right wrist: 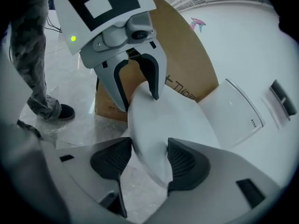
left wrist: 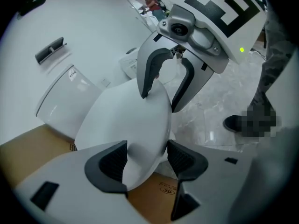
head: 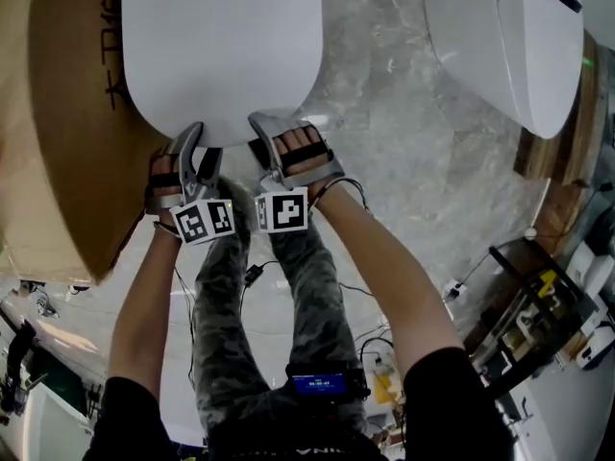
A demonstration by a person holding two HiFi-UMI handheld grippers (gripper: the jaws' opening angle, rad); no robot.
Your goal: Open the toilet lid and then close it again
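The white toilet lid (head: 221, 46) lies down flat, its rounded front edge toward me. My left gripper (head: 197, 147) and right gripper (head: 277, 131) sit side by side at that front edge. In the left gripper view the lid (left wrist: 135, 129) runs between the dark pads (left wrist: 110, 164) of the left gripper (left wrist: 147, 160), with a gap on the right side. In the right gripper view the lid's rim (right wrist: 154, 139) passes between the jaws of the right gripper (right wrist: 149, 160), with a gap at the left pad (right wrist: 110, 160). Both grippers stand open astride the rim.
A brown cardboard box (head: 67, 113) stands under and to the left of the toilet. A second white toilet (head: 509, 36) is at the upper right, across grey marble floor (head: 404, 142). My legs in camouflage trousers (head: 231, 286) stand close below. Cables and gear (head: 538, 315) clutter the lower right.
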